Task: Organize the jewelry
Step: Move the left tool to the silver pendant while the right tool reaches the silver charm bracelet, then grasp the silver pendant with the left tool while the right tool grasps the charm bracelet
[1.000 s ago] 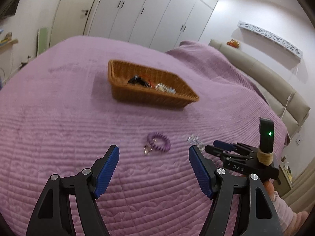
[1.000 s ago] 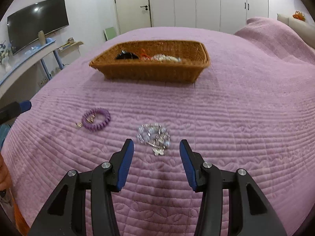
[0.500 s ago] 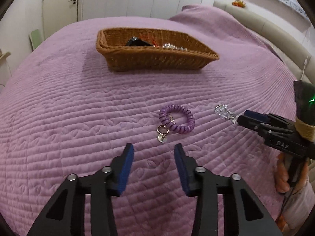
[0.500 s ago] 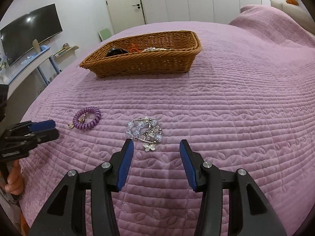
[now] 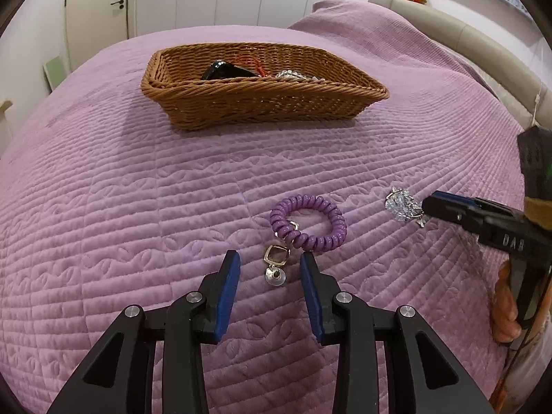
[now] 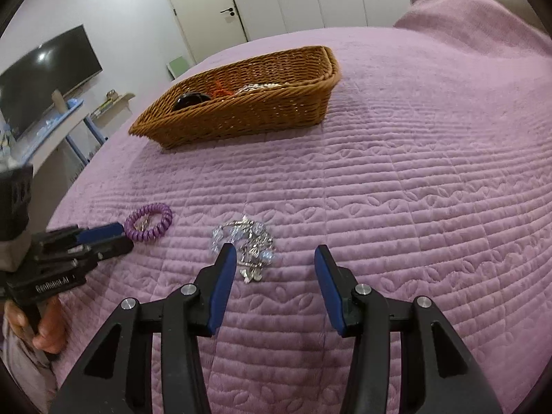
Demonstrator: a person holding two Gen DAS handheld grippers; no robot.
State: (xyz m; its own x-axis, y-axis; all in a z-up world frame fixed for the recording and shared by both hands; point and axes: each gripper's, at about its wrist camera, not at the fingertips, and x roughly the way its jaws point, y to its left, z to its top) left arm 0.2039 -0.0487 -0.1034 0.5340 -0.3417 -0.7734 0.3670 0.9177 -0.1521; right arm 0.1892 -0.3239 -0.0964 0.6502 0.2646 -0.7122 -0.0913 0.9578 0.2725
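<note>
Left wrist view: left gripper point(image 5: 269, 269) jaws closing, metal charm point(image 5: 275, 263) of purple coil bracelet point(image 5: 308, 222) between pads, untouched. Right gripper point(image 6: 276, 264) apart, straddling crystal bracelet point(image 6: 246, 241). Basket point(image 5: 262, 103) beyond, likely destination.

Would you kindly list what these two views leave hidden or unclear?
- Wicker basket contents, both views: the near wall hides all but the tops of a black item, an orange piece and pale beads.
- Crystal bracelet, left wrist view: too small to read; the right claw covers its edge.
- Purple coil bracelet, right wrist view: the left claw overlaps its near side.
</note>
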